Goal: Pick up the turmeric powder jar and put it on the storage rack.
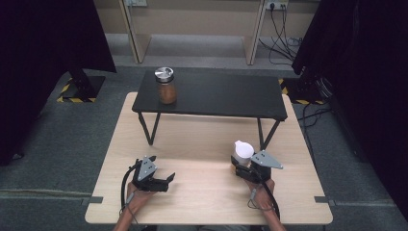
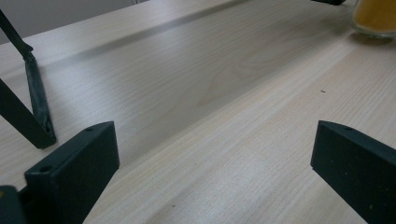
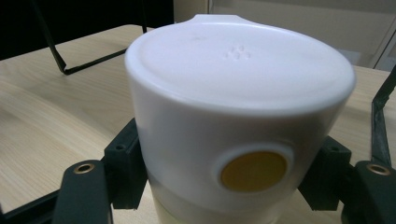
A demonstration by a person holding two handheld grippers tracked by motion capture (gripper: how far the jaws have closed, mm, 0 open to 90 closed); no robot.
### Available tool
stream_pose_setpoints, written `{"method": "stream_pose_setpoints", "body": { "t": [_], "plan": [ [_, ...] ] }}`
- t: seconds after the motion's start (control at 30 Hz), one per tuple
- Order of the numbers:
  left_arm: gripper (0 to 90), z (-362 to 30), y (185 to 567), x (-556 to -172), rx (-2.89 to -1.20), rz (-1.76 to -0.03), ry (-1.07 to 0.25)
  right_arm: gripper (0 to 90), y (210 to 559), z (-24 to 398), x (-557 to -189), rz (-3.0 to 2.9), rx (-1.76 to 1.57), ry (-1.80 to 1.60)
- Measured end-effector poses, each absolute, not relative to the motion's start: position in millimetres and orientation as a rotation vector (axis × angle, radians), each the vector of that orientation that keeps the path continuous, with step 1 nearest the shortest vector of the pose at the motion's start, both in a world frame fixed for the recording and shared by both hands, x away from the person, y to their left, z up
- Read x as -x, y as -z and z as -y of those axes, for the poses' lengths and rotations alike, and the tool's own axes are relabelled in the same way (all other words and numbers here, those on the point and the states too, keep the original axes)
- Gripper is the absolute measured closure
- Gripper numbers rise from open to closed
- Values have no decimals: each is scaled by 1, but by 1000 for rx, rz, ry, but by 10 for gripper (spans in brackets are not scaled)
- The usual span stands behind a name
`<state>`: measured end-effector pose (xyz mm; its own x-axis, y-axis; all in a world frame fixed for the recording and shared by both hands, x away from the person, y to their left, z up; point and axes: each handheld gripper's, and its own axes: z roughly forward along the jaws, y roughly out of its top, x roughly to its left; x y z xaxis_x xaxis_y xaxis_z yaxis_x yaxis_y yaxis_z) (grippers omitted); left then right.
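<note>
White-lidded jar (image 3: pixel 238 116) — clamped between the right gripper (image 3: pixel 233 186) jaws.

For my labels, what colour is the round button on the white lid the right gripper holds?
Yellow-orange button, clearest in the right gripper view.

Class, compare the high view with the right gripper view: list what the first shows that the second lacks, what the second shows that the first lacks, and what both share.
High view alone: the brown-filled jar with a metal lid standing on the black shelf, the left gripper lying open on the wooden table, and the grey floor.

Right gripper view alone: the yellow round spot on the white lid's side and the small raised dots on its top.

Both: the white-lidded container, the right gripper closed on it, the table and the shelf's black legs.
</note>
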<state>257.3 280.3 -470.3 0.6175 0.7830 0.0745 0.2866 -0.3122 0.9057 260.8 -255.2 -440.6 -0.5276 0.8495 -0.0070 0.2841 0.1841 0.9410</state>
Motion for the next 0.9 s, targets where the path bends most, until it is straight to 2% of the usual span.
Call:
{"method": "stream_pose_setpoints", "body": {
  "t": [0.4, 0.67, 0.9],
  "plan": [
    [2, -279, 470, -257, -1879, -857, -648, 303, 411, 259, -261, -1910, -1061, -1391],
    [2, -280, 470, -257, -1878, -858, -647, 303, 354, 254, -263, -1915, -988, -1443],
    [3, -279, 470, -257, -1875, -861, -645, 304, 296, 234, -276, -1923, -940, -1457]
  ]
}}
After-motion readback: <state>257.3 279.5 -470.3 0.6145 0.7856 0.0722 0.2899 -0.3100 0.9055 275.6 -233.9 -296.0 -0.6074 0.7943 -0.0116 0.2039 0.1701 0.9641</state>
